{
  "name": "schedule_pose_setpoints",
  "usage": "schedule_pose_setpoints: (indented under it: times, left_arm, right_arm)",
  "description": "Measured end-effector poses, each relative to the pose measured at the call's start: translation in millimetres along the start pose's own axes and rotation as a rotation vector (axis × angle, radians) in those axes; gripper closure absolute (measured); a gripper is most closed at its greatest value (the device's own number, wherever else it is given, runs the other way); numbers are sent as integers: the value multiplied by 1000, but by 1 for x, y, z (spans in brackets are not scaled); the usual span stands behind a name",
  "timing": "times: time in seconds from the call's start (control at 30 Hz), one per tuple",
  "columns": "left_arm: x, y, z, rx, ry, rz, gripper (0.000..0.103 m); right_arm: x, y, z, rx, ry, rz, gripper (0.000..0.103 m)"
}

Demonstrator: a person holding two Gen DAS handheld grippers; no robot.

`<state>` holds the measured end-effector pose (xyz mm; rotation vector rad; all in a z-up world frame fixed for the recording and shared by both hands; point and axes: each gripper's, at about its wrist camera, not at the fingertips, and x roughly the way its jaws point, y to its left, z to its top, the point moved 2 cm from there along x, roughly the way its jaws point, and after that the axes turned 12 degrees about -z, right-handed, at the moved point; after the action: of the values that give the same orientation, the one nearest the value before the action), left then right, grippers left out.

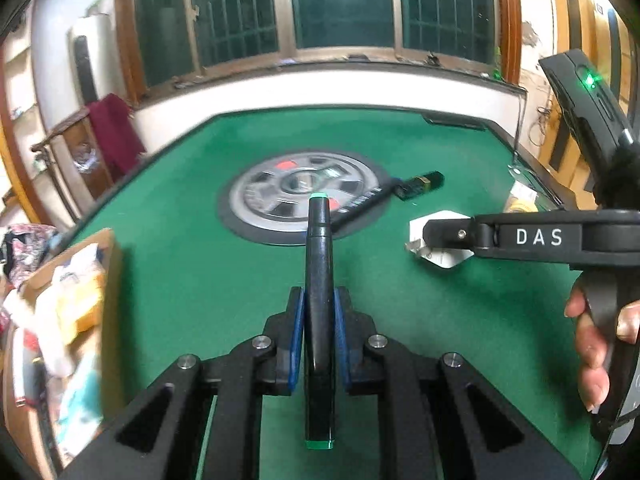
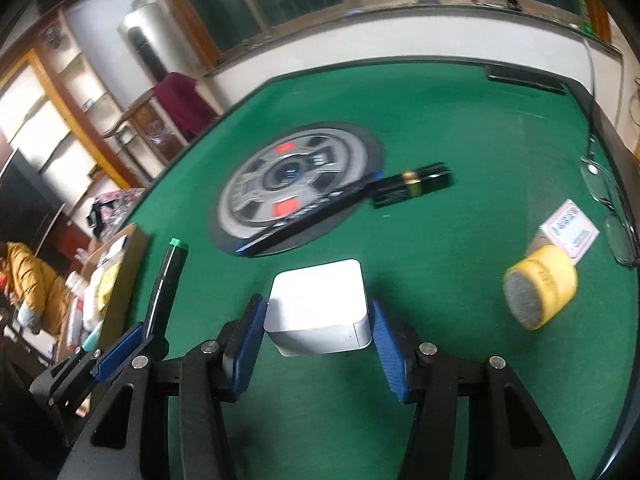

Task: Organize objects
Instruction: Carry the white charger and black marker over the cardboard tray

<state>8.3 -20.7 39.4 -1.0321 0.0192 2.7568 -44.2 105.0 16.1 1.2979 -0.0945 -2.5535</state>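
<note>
- green felt table [image 1: 200, 280] under a barred window [image 1: 340, 4].
- left gripper [image 1: 319, 320] pinches a black marker [image 1: 318, 280] above the felt, beside a cardboard box [image 1: 106, 280].
- right gripper [image 2: 318, 320] clasps a white box [image 2: 320, 304].

Wood-framed barred windows [image 1: 340, 8] above a white wall; shelving [image 2: 52, 120] at left.

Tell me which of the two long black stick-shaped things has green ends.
The black marker clamped in the left gripper. The other, a black strip across the round centre plate, has blue ends.
</note>
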Motion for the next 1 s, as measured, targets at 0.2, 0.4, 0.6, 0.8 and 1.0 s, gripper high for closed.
schedule_pose_setpoints:
  times: [0.2,0.4,0.6,0.8,1.0]
  left_arm:
    - [-25,14,-9,2,-49,55,89]
    - [-33,26,-18,-17,-55,63,89]
    - [-41,30,-22,-12,-77,65,89]
    - [-47,33,-23,-22,-93,63,89]
    - [-59,38,-24,-30,-116,68,88]
  right_arm:
    - [-12,27,-10,-58,-38,40,46]
    - [-15,43,-19,-83,-38,56,46]
    - [-15,51,-24,-88,-31,56,46]
    - [-20,61,-27,-99,-33,61,46]
    - [-24,73,-27,-106,-39,72,46]
